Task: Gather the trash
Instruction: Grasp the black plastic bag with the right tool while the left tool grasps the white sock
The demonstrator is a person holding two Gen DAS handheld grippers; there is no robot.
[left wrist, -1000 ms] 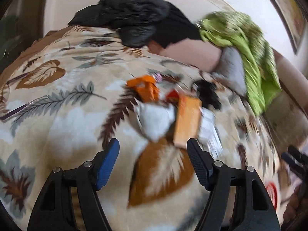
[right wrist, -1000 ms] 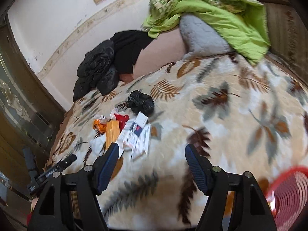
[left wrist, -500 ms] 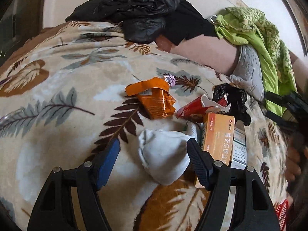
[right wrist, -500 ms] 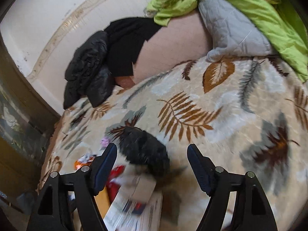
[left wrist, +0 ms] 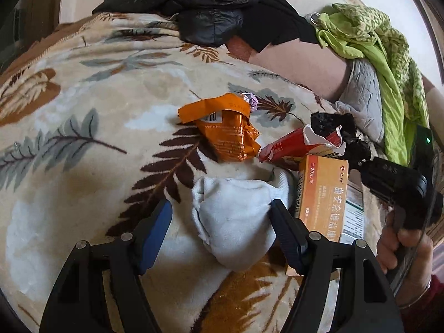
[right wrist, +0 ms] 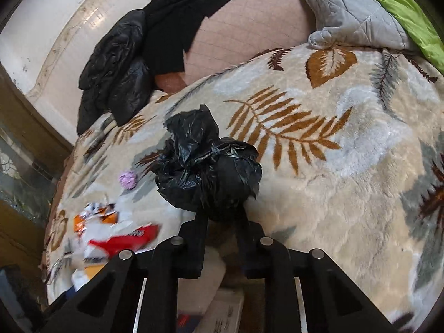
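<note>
Trash lies in a heap on a leaf-patterned blanket (left wrist: 83,180). My left gripper (left wrist: 219,208) is open, and a crumpled white cloth (left wrist: 236,227) lies between its fingers. Beyond it are an orange wrapper (left wrist: 227,133), a torn red wrapper (left wrist: 288,145), an orange box (left wrist: 322,194) and a knotted black plastic bag (left wrist: 333,126). In the right wrist view my right gripper (right wrist: 220,222) is closing, its fingers pinching the near side of the black bag (right wrist: 208,166). A small purple ball (right wrist: 128,179) and the red wrapper (right wrist: 125,241) lie to its left.
A black jacket (left wrist: 199,5) is piled at the far edge against the wall. A green blanket (left wrist: 388,63) and a grey pillow (right wrist: 349,14) lie at the far right. A person's hand (left wrist: 408,252) grips the right gripper's handle at the right edge.
My right gripper swept down to the black bag and its jaws came together on it. The left gripper came closer over the white cloth, then stayed put, still open.
</note>
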